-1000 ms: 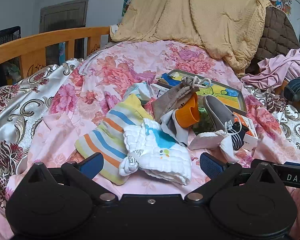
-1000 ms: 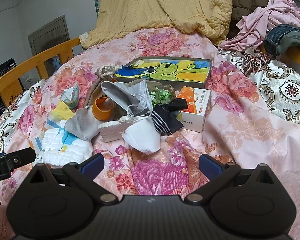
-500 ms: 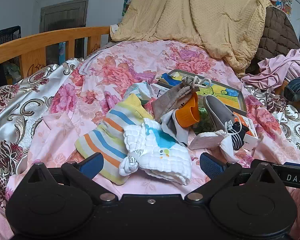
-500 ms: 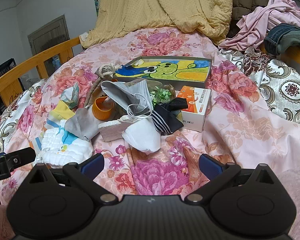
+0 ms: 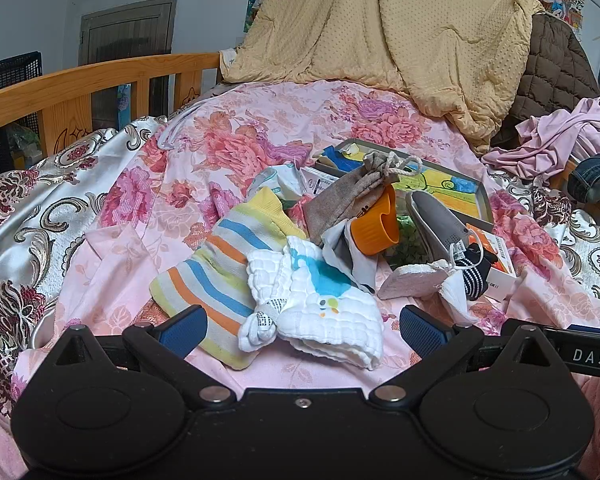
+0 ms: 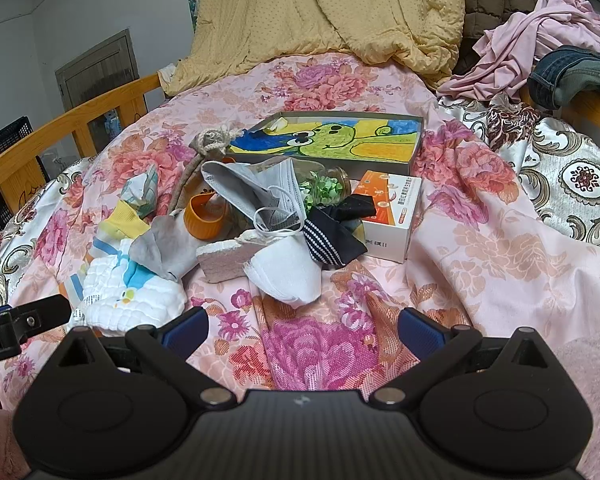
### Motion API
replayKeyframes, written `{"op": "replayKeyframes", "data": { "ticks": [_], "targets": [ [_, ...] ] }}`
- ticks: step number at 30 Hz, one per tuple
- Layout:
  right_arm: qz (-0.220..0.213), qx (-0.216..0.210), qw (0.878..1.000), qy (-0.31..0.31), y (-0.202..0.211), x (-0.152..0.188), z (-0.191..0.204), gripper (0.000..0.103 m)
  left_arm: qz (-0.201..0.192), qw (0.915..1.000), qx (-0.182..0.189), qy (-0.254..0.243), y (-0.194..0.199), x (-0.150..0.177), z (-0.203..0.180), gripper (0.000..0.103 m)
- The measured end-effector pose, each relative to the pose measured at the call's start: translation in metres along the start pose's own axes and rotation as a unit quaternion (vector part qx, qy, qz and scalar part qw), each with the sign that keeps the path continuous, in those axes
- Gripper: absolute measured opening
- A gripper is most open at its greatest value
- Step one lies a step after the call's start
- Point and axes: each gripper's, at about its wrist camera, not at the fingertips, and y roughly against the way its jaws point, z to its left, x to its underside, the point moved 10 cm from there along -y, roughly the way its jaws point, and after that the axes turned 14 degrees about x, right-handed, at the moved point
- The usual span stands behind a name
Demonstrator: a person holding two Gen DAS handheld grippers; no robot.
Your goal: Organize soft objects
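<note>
Sorting not yet begun. Left gripper (image 5: 301, 330) spread, empty, just short of white quilted cloth (image 5: 323, 306); striped sock (image 5: 220, 268) left of that cloth. Right gripper (image 6: 301, 326) spread, empty, near white mask (image 6: 288, 272). Next, probably: forward, straddle cloth, pinch.

The floral bedcover (image 6: 479, 240) is woven cloth with a soft sheen; the damask spread (image 5: 24, 216) at the far left looks glossy satin. The white cloth (image 5: 323, 312) is quilted, puffy cotton, the striped sock (image 5: 216, 276) a matt knit. The pouch (image 5: 339, 196) is coarse burlap with rope ties. The orange cup (image 5: 373, 226) is smooth plastic. The carton (image 6: 391, 216) is glossy card, the bed rail (image 5: 80, 84) varnished wood
</note>
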Motion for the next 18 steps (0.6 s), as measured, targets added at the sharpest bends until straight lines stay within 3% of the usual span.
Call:
{"op": "replayKeyframes", "data": {
  "ticks": [7,12,18],
  "targets": [
    [0.01,-0.001,1.0,-0.006,-0.005,0.002,-0.004,0.103,0.001,0.9999,-0.001,0.013,-0.003,0.0,0.002,0.102],
    [0.042,-0.012,0.999,-0.01,-0.013,0.007,0.002,0.103,0.0,0.9995,0.007,0.032,-0.01,0.0,0.005,0.102],
    [0.057,-0.03,0.998,0.008,-0.026,-0.001,0.011,0.103,0.018,0.9981,0.019,0.056,-0.028,-0.001,0.01,0.102]
  ]
}}
